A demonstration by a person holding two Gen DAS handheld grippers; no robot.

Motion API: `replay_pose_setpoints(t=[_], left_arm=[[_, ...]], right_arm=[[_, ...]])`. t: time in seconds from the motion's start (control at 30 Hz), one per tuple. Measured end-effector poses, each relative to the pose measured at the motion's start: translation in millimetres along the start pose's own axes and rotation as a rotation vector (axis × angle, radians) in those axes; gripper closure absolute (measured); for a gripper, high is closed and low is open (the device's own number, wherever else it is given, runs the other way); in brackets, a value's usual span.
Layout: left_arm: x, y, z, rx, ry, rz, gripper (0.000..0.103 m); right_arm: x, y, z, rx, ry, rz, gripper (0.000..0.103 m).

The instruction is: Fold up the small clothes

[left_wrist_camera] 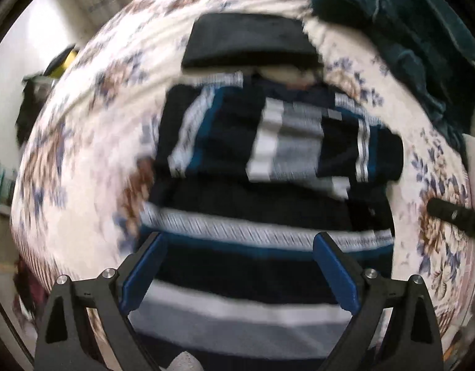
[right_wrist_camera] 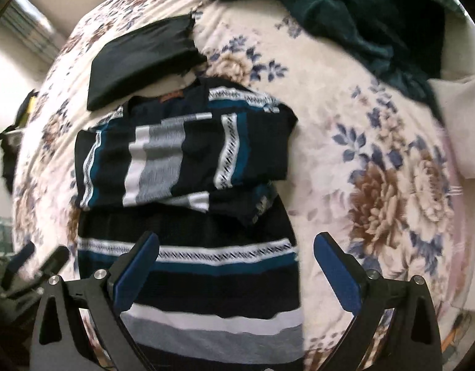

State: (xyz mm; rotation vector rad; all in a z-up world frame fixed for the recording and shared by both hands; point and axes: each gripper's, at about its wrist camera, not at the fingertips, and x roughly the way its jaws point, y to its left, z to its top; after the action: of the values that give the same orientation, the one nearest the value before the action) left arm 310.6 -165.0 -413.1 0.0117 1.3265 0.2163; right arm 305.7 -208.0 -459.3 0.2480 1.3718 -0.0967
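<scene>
Spread under everything we see a flowered bedsheet (right_wrist_camera: 376, 160), cream with brown and blue blooms, covering a bed that fills both views; pale walls show beyond its far edge. One dark teal blanket (right_wrist_camera: 361, 15) is heaped at the bed's far right corner, with a white pillow (right_wrist_camera: 460, 130) just beside it at the right edge. One striped shirt (right_wrist_camera: 187, 247), navy with white, grey and teal bands, lies flat in the middle of the bed, its upper part folded across itself; its lower hem reaches toward us. One folded black garment (right_wrist_camera: 141, 61) sits beyond the shirt, near the far edge, close to the shirt's collar. Our left gripper (left_wrist_camera: 239, 266) hangs above the shirt's lower bands with its blue-padded jaws spread wide, gripping nothing. Our right gripper (right_wrist_camera: 237, 266) is likewise wide apart and holds nothing, its left jaw over the shirt's right side, its right jaw over bare sheet. We cannot tell whether either touches the cloth.
</scene>
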Motion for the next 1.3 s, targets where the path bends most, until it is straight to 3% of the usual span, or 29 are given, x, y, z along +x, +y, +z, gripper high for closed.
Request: replay_pose_setpoints(t=[0.17,0.3,0.37,0.4,0.5,0.73,0.8,0.87,0.9,0.97,1.07,1.1,1.13,1.3], left_arm=[[25,-56,-78,-0.081,0.141,0.001,0.006],[58,-111,-140,-0.083,0.298,-0.117,0.006],[71,-138,-166,-0.062,0.353,-0.16,0.006],[75,-149,-176,-0.046,0.369,-0.167,0.006],[87,-181,-200,0.011,0.387,-0.174,0.006],[104,-212,-200,0.104,0.291,-0.143,0.007],[104,-215,-195,0.114,0.257,-0.148,0.017],[102,-218,-188,0.125,0.222,-0.13,0.049],[101,-217,-186,0.126,0.209,-0.128,0.058],[94,-210,-184,0.119,0.17,-0.112,0.098],[83,-197,-181,0.089,0.145,-0.153,0.098],[78,-193,-179,0.087,0.133,-0.158,0.098],[72,-188,-177,0.086,0.119,-0.165,0.098],[31,-151,-172,-0.008,0.075,-0.212,0.098]], right_arm=[[27,-68,-1,-0.039,0.155,0.128,0.002],[46,-120,1,-0.08,0.236,0.166,0.004],[54,-140,4,-0.087,0.256,0.182,0.019],[61,-150,7,-0.09,0.274,0.19,0.032],[78,-175,21,-0.07,0.304,0.21,0.046],[120,-187,102,-0.011,0.285,0.396,0.047],[141,-185,128,0.038,0.295,0.458,0.047],[169,-182,156,0.113,0.327,0.517,0.047],[179,-180,165,0.138,0.344,0.537,0.047],[207,-173,179,0.194,0.393,0.562,0.046],[232,-164,186,0.263,0.431,0.597,0.046],[233,-161,187,0.269,0.416,0.605,0.054],[229,-156,188,0.261,0.388,0.617,0.09],[197,-135,190,0.209,0.308,0.571,0.092]])
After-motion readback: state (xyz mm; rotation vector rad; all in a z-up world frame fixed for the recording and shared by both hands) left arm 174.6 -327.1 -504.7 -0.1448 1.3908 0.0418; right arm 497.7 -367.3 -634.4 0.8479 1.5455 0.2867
